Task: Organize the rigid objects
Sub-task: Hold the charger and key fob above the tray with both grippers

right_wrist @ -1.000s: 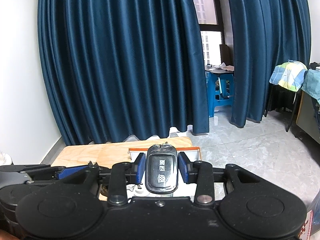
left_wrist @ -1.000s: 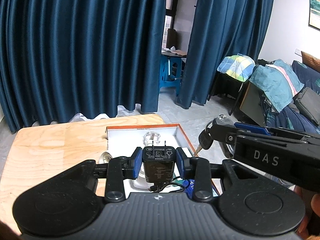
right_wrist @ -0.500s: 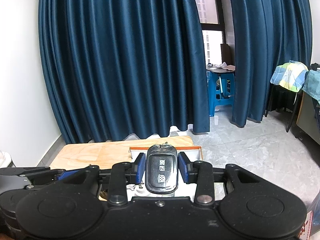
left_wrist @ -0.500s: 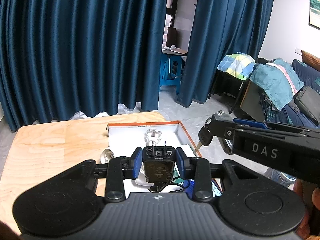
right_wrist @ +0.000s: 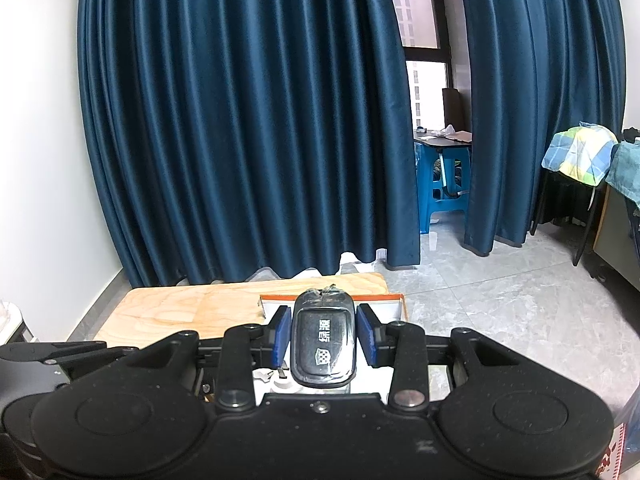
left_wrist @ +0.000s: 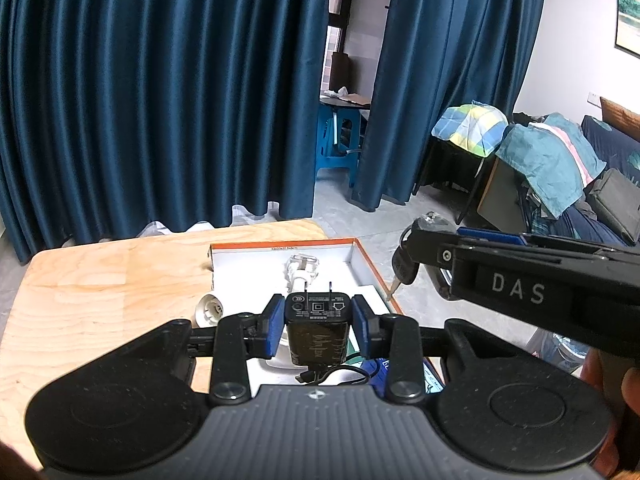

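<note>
My left gripper (left_wrist: 316, 322) is shut on a black plug-in charger (left_wrist: 317, 330), prongs forward, its cable hanging below, held above a white box with an orange rim (left_wrist: 360, 252) on the wooden table (left_wrist: 100, 280). My right gripper (right_wrist: 324, 334) is shut on a black key fob (right_wrist: 323, 346). In the left wrist view the right gripper comes in from the right, with the fob's key (left_wrist: 404, 270) dangling over the box's right edge. The box (right_wrist: 380, 299) also shows in the right wrist view.
A clear plastic piece (left_wrist: 302, 268) lies in the box. A white round socket (left_wrist: 210, 308) lies beside its left wall. Blue curtains (left_wrist: 160, 100) hang behind the table. Chairs draped with clothes (left_wrist: 540, 160) and a blue stool (left_wrist: 336, 140) stand on the floor to the right.
The right gripper with the key fob has risen slightly in the left wrist view. The left gripper has tilted a little, showing more of the box. Both grips are unchanged.
</note>
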A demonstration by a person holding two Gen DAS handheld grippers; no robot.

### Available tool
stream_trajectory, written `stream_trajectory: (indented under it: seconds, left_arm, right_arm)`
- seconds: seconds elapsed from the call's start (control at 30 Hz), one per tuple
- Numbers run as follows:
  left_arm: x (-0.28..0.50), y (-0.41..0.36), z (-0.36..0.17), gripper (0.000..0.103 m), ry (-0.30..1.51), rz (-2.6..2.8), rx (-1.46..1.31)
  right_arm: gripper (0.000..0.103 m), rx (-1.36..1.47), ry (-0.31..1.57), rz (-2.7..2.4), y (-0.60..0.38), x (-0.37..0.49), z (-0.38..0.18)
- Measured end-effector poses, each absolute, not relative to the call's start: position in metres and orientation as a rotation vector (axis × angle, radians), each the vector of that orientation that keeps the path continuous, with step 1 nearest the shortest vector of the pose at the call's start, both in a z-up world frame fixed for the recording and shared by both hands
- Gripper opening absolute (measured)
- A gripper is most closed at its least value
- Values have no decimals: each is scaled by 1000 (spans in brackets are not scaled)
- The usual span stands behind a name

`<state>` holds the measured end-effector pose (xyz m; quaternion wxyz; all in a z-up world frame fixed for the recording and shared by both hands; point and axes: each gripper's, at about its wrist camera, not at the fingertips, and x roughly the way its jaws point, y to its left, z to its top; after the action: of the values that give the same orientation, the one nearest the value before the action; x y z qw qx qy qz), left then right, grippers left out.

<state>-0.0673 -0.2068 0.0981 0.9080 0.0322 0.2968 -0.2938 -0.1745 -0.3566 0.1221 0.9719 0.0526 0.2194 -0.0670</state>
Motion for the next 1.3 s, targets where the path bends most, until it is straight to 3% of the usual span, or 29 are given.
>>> stream_trajectory:
  seconds: [1.3]
  left_arm:
    - [-49, -212, 83, 36, 651, -612, 67]
  right_arm:
    - [44, 122, 512, -123, -374, -145, 107]
